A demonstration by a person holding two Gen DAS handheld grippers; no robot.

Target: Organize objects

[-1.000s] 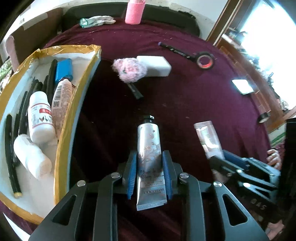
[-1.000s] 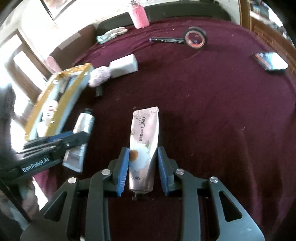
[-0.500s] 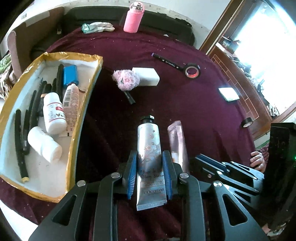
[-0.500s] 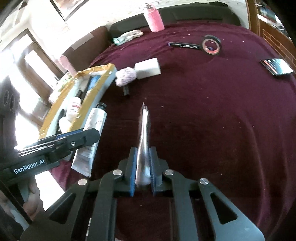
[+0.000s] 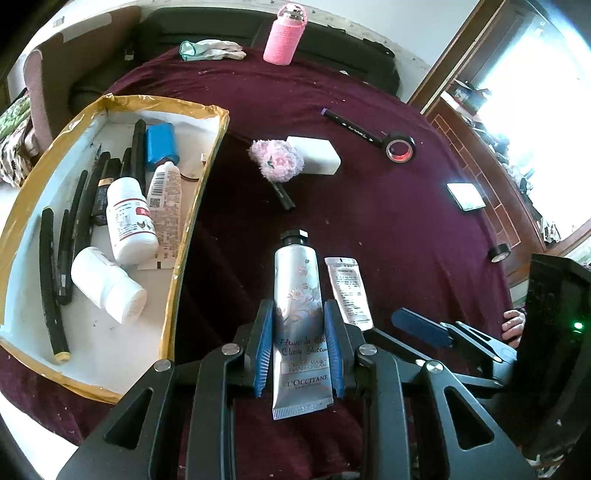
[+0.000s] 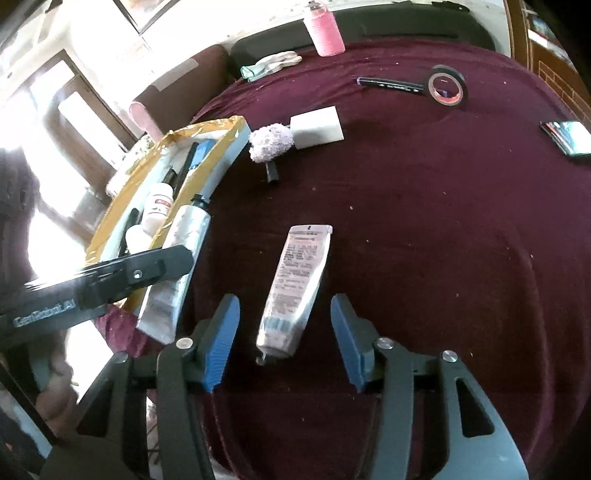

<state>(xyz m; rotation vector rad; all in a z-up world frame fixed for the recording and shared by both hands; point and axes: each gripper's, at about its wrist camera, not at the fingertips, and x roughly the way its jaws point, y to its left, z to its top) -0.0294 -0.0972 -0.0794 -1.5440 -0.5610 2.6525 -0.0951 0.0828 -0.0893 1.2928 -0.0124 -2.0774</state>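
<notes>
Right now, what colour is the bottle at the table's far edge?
Pink bottle with a silver cap; clearest in the left wrist view.

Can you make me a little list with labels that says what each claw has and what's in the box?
left claw: shut on the silver hand cream tube
right claw: opening, pads off the pinkish tube lying between them
box: gold-edged, holds white bottles, black sticks, a blue thing
on the cloth: pink fluffy thing, white block, tape roll
</notes>
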